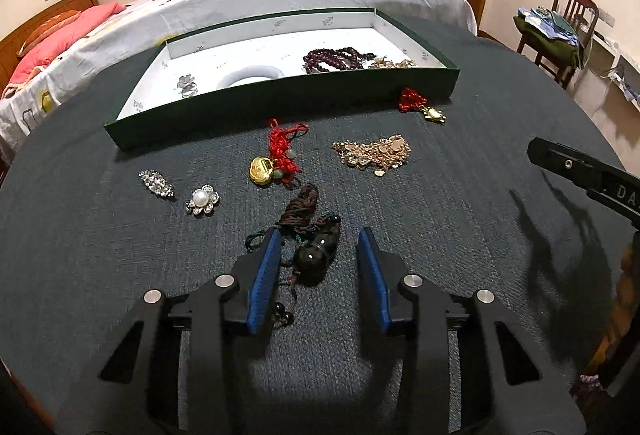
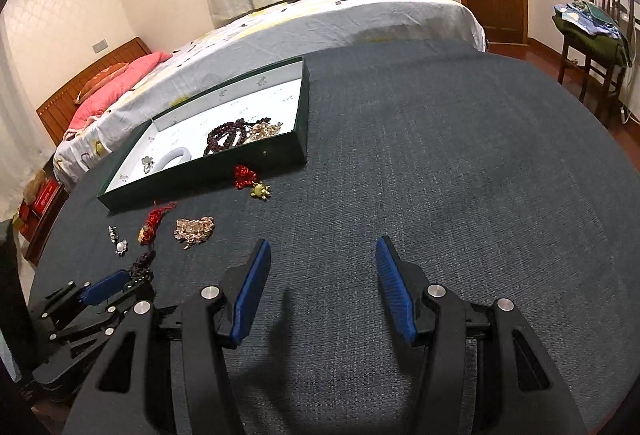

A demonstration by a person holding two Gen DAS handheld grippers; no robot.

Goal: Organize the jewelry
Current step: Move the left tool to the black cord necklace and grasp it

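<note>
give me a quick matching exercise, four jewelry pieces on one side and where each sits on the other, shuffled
Things:
1. dark red bead bracelet
2. pearl flower brooch
3. black bead pendant
4. gold chain pile

Places:
A. between the open fingers of the left gripper
B. inside the green box
C. on the cloth just right of the rhinestone brooch
D. on the cloth right of the red-corded gold charm

Pairs: 1-B, 2-C, 3-A, 4-D

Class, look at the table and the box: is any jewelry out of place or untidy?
Yes. Several pieces lie loose on the table outside the green box: two brooches, a gold chain, two red tassel charms, and a tangled dark cord pendant.
</note>
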